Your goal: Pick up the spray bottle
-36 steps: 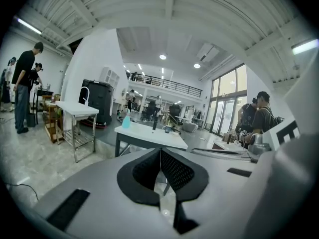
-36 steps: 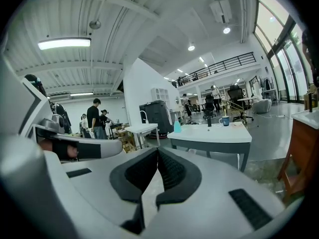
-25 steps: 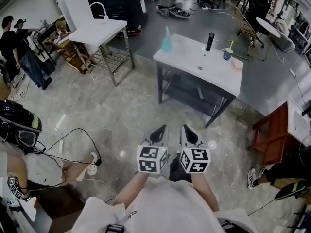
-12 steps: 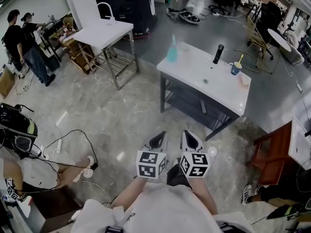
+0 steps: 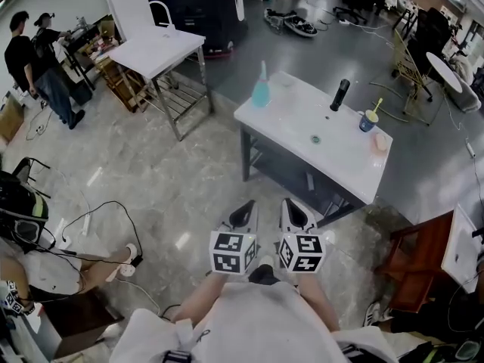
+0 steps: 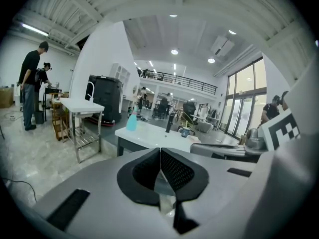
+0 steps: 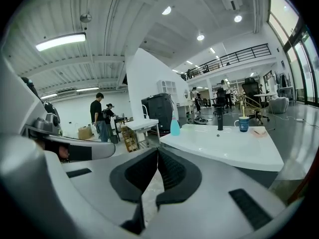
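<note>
Both sets of jaws are closed and empty. Left gripper (image 5: pixel 243 210) and right gripper (image 5: pixel 296 212) sit side by side, well short of the table (image 5: pixel 296 124). Reads as a transit posture, no reach begun. Spray bottle (image 5: pixel 261 91) is pale blue, see-through, upright on the table's far left corner.

Bright, even light fills the hall from the ceiling: a long tube lamp (image 7: pixel 60 41) and round spot lamps (image 7: pixel 167 10), with daylight through tall windows (image 6: pixel 242 101). The white desk (image 5: pixel 302 131) gleams softly and casts a faint shadow beneath, and the polished floor (image 5: pixel 181 241) carries small glare patches. Both gripper views bulge like a fisheye inside black corners. The near bodies of the left tool (image 6: pixel 160 156) and right tool (image 7: pixel 157 156) look soft. The head view is sharp, bent at its edges
</note>
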`<state>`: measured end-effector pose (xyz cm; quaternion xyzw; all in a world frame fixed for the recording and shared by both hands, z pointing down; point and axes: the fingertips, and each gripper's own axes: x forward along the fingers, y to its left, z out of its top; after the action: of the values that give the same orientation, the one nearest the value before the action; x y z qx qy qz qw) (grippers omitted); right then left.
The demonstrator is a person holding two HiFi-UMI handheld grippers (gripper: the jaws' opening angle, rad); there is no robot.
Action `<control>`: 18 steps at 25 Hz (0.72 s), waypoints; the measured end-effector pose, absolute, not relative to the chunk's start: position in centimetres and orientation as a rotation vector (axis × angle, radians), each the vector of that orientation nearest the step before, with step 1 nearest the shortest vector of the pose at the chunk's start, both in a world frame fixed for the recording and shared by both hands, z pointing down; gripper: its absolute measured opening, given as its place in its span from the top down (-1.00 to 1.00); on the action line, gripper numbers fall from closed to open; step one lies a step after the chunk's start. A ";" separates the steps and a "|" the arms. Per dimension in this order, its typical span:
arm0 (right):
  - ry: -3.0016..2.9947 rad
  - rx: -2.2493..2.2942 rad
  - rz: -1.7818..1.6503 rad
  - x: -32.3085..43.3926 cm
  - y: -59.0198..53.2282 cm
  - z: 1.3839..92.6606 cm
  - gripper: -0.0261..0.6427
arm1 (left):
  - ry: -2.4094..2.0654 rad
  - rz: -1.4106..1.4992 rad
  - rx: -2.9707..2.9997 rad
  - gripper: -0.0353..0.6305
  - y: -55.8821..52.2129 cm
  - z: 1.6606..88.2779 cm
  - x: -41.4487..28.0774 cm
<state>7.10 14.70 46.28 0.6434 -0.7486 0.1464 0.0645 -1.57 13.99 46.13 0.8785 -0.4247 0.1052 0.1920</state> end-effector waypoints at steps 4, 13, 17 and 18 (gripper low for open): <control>-2.273 1.913 0.435 9.3 12.8 46.8 0.84 | -1.213 0.295 2.453 0.82 11.9 46.6 0.9; -2.305 1.855 0.428 13.5 9.5 47.8 0.84 | -1.242 0.290 2.431 0.82 8.7 47.5 5.7; -2.311 1.845 0.454 14.3 8.5 48.3 0.84 | -1.241 0.301 2.426 0.81 7.9 47.9 6.7; -2.313 1.844 0.467 14.5 8.4 48.6 0.85 | -1.238 0.297 2.427 0.81 7.7 47.9 6.9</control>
<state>14.53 8.41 48.55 0.6141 -0.7703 0.1554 0.0733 6.88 7.74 47.95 0.8679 -0.4427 0.1060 0.1990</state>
